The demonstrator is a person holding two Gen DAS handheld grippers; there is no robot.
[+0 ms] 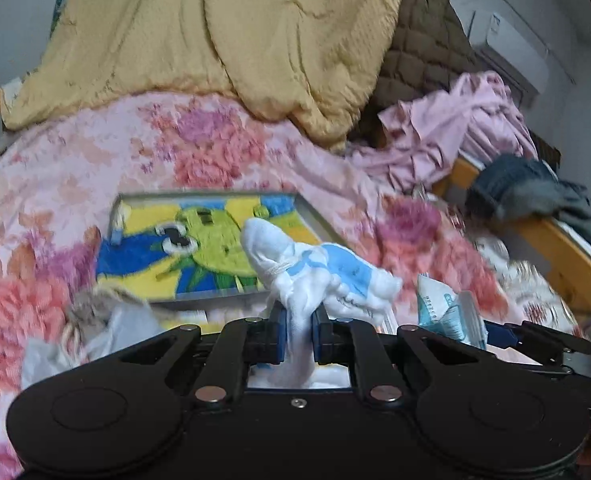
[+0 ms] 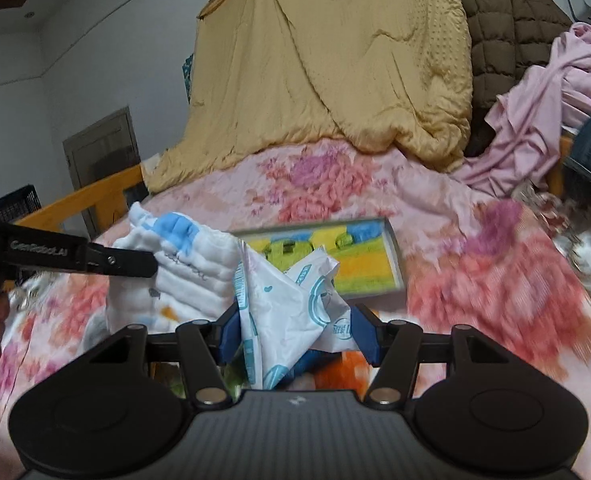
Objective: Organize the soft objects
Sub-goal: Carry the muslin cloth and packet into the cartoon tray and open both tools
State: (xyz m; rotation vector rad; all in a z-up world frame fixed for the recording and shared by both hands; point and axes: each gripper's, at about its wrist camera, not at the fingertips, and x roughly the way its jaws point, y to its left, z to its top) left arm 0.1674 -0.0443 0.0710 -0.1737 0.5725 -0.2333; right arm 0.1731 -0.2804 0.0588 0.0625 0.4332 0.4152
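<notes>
In the left wrist view my left gripper [image 1: 298, 320] is shut on a white cloth with light blue patches [image 1: 319, 272], which bunches up above the blue pads over the bed. In the right wrist view the same cloth [image 2: 183, 264] hangs from the left gripper [image 2: 147, 266] at the left. My right gripper [image 2: 295, 332] is shut on a crumpled white plastic packet with teal print [image 2: 287, 312]. The packet [image 1: 447, 312] also shows beside the cloth in the left wrist view. The two grippers are close together, side by side.
A pink floral bedspread [image 1: 75, 168] carries a framed colourful picture [image 1: 199, 248]. Behind are a yellow quilt [image 1: 215, 40], a brown quilted jacket [image 1: 423, 48] and pink garments [image 1: 467, 128]. A dark garment [image 1: 531, 192] lies over the wooden rail [image 1: 567, 256]. A grey cloth [image 1: 107, 328] lies near left.
</notes>
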